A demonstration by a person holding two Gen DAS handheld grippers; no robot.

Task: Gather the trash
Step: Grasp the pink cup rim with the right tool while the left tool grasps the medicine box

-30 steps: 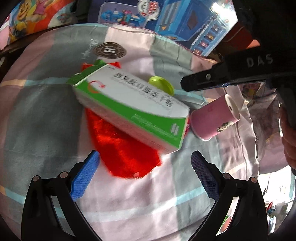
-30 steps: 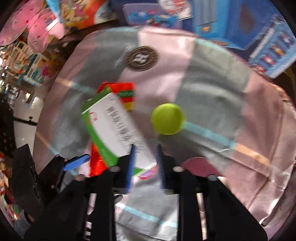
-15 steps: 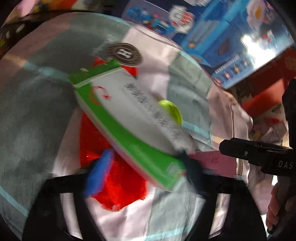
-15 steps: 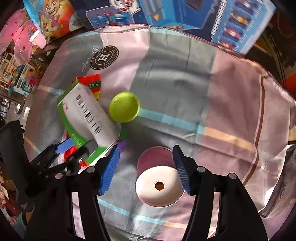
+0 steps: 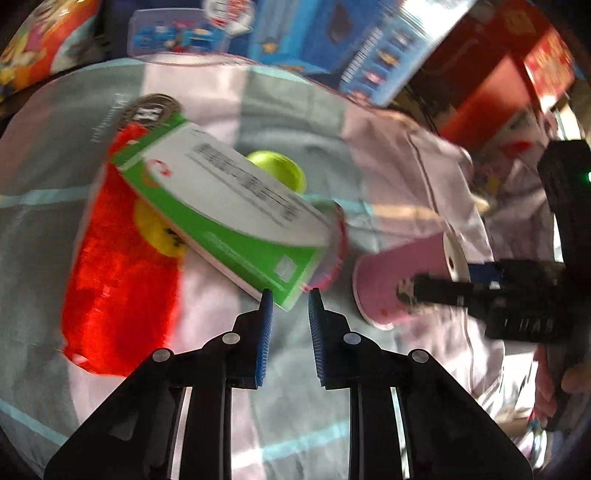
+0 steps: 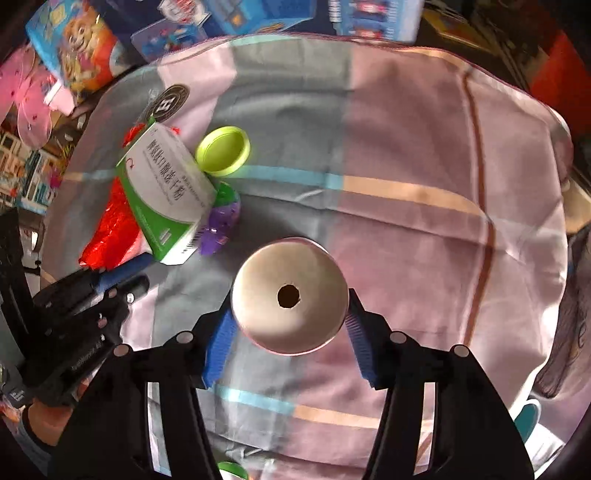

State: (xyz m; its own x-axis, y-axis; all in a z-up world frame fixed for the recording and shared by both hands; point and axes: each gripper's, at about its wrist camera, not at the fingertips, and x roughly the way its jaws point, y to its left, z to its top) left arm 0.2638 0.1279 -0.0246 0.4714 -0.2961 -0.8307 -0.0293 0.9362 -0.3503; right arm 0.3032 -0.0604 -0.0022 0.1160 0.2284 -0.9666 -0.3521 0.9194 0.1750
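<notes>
Right wrist view: right gripper (image 6: 290, 334) clamped on pink cup (image 6: 289, 295), pads against both sides, cup's white base with a centre hole facing the camera; cup on its side over the striped cloth (image 6: 406, 155). Left wrist view: left gripper (image 5: 290, 299) nearly together, tips pinching the near corner of the green-white box (image 5: 225, 210); box tilted, lying across a red bag (image 5: 118, 266); lime lid (image 6: 222, 150) just behind the box; purple wrapper (image 6: 221, 221) touching its right end; cup just right of the box. Toy boxes (image 6: 258, 14) beyond the cloth.
</notes>
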